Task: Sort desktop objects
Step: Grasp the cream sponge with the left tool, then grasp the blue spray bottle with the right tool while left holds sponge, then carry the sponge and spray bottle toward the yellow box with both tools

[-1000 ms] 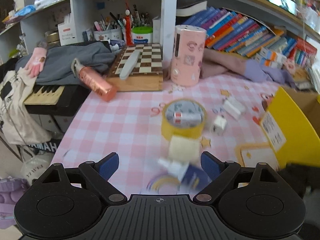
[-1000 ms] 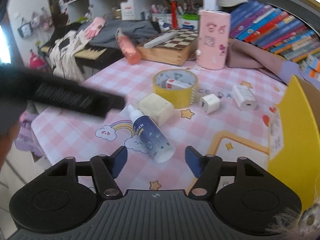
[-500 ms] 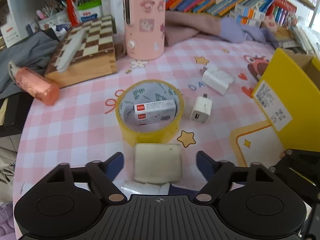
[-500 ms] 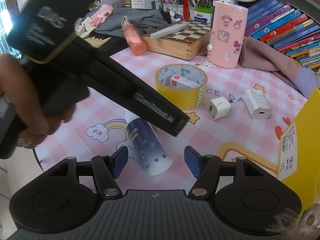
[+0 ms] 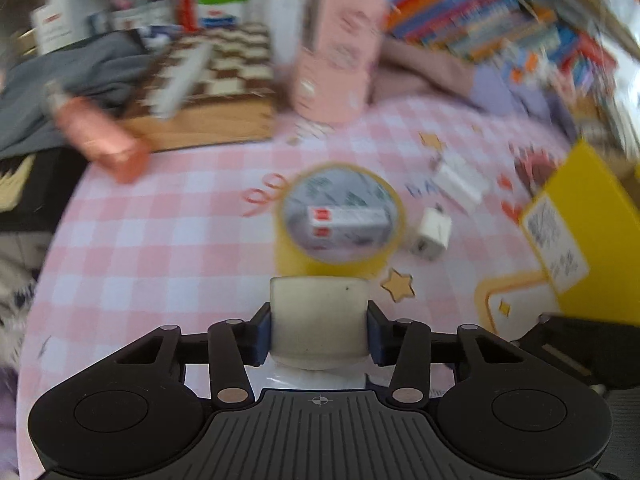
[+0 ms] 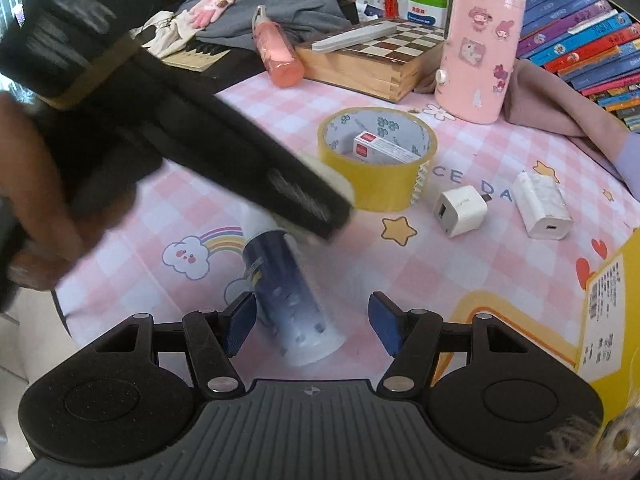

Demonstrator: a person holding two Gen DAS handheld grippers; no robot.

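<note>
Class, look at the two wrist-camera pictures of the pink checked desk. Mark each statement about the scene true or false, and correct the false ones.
1. The left gripper has the cream block between its pads. True; its jaws have just been closing onto it.
2. The yellow tape roll is empty inside. False: a small white box with a red end lies in it.
3. The right gripper grips the blue bottle. False: its jaws stand open around it.
4. Two white chargers lie right of the tape roll. True.
5. The pink canister lies on its side. False: it stands upright.
</note>
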